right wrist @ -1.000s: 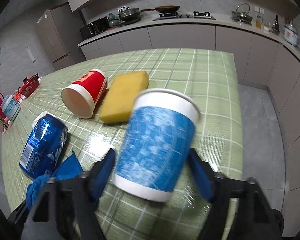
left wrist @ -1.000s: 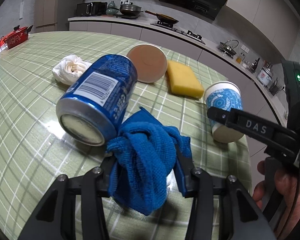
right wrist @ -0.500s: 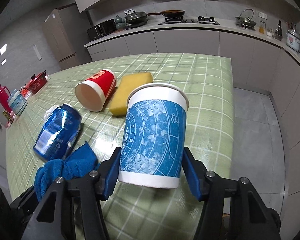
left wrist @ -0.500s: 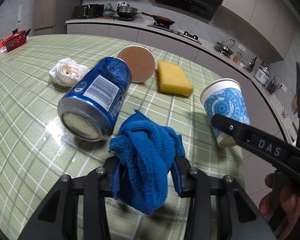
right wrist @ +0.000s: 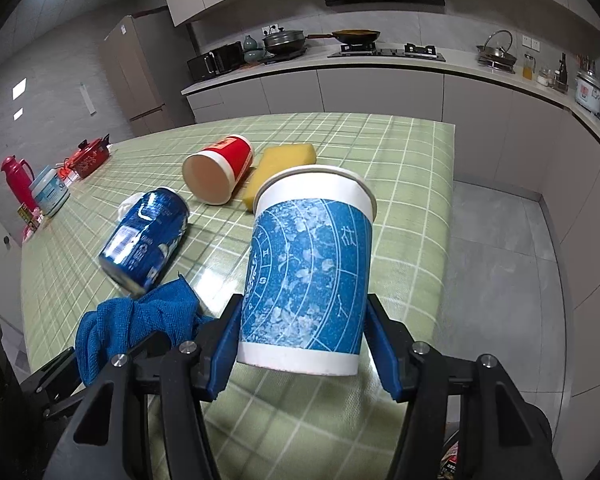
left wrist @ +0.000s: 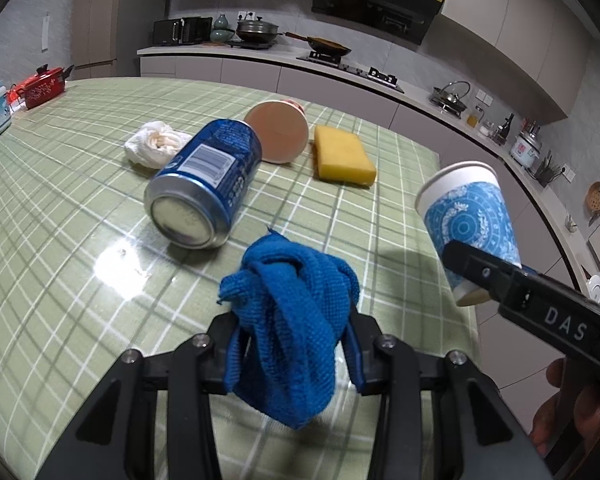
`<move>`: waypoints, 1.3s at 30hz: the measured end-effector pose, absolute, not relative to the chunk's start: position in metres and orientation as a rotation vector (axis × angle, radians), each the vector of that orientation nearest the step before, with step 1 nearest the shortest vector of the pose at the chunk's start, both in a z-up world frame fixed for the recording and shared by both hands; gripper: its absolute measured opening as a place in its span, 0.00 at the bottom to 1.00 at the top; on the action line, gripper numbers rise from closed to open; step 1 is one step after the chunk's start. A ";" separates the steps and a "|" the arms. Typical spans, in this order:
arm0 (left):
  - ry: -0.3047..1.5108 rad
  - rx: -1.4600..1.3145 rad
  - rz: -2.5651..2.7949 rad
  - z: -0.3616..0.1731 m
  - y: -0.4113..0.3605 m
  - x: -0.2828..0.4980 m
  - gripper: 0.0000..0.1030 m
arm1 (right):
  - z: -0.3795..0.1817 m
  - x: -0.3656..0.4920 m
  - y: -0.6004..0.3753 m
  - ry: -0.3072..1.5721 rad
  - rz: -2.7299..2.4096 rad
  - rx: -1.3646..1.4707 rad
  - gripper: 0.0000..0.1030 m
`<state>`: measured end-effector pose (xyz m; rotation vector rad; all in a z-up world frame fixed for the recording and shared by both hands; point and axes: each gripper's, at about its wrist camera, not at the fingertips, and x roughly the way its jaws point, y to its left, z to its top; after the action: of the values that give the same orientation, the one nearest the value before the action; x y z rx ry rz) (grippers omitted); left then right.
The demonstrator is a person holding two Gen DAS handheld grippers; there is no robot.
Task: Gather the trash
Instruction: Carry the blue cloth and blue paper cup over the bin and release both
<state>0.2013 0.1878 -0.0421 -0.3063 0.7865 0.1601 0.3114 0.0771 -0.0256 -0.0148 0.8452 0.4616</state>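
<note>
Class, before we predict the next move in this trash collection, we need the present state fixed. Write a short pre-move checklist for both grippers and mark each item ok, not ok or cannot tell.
1. Right gripper holds the blue paper cup between its jaws: ok.
2. Cup clear of the table: ok.
3. Left gripper holds the blue cloth: ok.
4. Cup empty: cannot tell.
5. Trash bin in sight: not ok.
6. All trash collected: not ok; blue can, red cup and crumpled tissue remain.

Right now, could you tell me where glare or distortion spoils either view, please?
Left wrist: white glare on the table beside the can, fisheye bending the counter. Right wrist: fainter glare left of the cup, dark vignetted corners; both sharp.
</note>
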 end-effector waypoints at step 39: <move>0.744 -0.161 -0.051 -0.018 0.032 0.128 0.41 | -0.001 0.172 -0.133 0.787 0.253 0.044 0.59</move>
<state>0.1278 0.0321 -0.0181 -0.1612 0.7438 -0.0509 0.1716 -0.1334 -0.0014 0.0441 0.7873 0.2527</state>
